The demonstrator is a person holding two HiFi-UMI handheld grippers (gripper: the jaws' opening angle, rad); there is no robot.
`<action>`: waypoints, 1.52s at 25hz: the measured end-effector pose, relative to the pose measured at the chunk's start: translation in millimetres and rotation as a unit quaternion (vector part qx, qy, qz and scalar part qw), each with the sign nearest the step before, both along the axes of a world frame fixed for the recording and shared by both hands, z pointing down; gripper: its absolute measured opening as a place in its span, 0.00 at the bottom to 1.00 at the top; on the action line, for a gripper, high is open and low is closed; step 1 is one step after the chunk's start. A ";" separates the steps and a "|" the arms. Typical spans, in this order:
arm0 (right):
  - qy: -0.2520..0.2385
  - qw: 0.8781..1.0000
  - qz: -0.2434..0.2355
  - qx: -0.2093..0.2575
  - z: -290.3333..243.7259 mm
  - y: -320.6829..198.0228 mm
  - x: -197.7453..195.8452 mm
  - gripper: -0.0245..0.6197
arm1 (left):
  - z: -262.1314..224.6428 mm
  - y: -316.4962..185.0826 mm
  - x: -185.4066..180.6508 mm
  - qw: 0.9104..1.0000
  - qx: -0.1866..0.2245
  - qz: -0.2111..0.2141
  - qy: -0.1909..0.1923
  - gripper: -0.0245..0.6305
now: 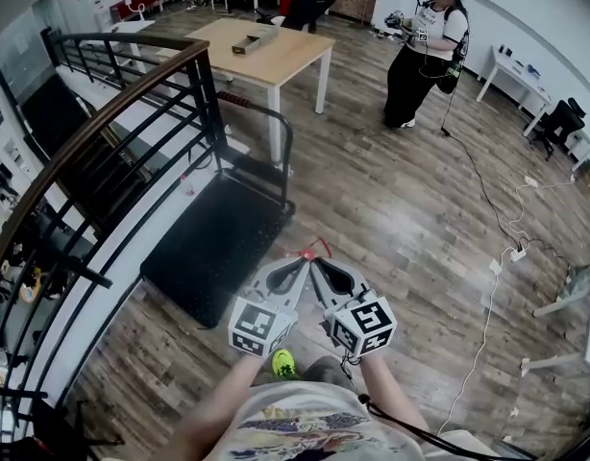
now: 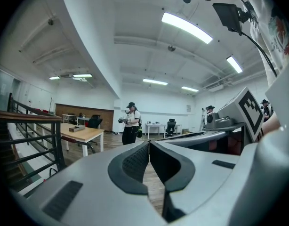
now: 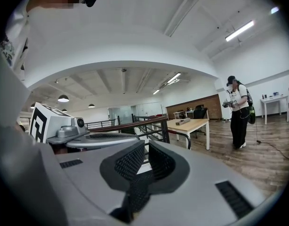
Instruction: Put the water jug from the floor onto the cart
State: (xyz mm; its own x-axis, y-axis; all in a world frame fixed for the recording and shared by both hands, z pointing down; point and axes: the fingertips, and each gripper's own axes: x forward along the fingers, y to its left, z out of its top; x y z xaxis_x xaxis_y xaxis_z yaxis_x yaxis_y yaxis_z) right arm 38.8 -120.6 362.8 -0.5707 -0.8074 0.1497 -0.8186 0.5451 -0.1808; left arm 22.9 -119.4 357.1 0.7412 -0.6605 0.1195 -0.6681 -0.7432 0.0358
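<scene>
Railing (image 1: 103, 133) curves along my left. Only the head view shows the black cart (image 1: 218, 243) on the floor beside it, while the gripper views show ceiling lights (image 2: 187, 27). My left gripper (image 1: 302, 261) and right gripper (image 1: 316, 261) are closed and empty. I cannot tell where the jug is.

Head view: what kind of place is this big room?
Probably an open office or lab workspace: a wooden table, a white desk with an office chair, and a power strip trailing cables across the floor.
</scene>
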 end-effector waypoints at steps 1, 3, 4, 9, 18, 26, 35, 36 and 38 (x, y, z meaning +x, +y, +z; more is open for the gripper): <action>0.001 1.000 0.001 -0.001 1.4 -3.4 0.0 0.09 | 1.3 -2.6 -0.1 1.000 0.000 0.001 -0.002 0.06; 0.004 1.000 0.003 -0.004 4.7 -9.5 2.2 0.09 | 4.8 -7.4 2.0 1.000 0.000 0.002 -0.007 0.06; 0.007 1.000 0.004 -0.004 6.5 -12.4 4.3 0.09 | 6.9 -10.2 4.0 1.000 -0.002 0.003 -0.007 0.06; 0.029 1.000 -0.006 -0.011 19.2 -31.0 15.3 0.09 | 16.5 -31.6 15.4 1.000 -0.018 -0.008 -0.004 0.06; 0.013 0.999 -0.039 -0.025 27.5 -92.6 38.7 0.09 | 22.4 -92.4 39.8 0.999 -0.017 -0.036 -0.018 0.05; 0.019 0.997 -0.065 -0.028 37.7 -146.8 80.2 0.09 | 31.8 -147.0 81.1 0.998 -0.012 -0.063 -0.022 0.06; 0.031 0.994 -0.087 -0.056 81.8 -200.3 106.1 0.09 | 72.7 -202.6 108.3 0.997 -0.033 -0.065 -0.030 0.06; 0.037 0.993 -0.089 -0.062 89.8 -203.3 107.2 0.09 | 80.6 -205.7 109.4 0.997 -0.037 -0.063 -0.032 0.06; 0.050 0.992 -0.089 -0.071 106.4 -209.2 109.5 0.09 | 99.9 -213.0 111.6 0.996 -0.051 -0.061 -0.036 0.06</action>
State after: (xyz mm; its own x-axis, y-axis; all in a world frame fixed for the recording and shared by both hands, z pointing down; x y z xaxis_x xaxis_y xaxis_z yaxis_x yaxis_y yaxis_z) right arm 148.3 -329.7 469.2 -0.6787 -0.6617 0.3185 -0.7295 0.6574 -0.1888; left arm 134.5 -332.4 456.9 0.6435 -0.7264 0.2414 -0.7565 -0.6516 0.0559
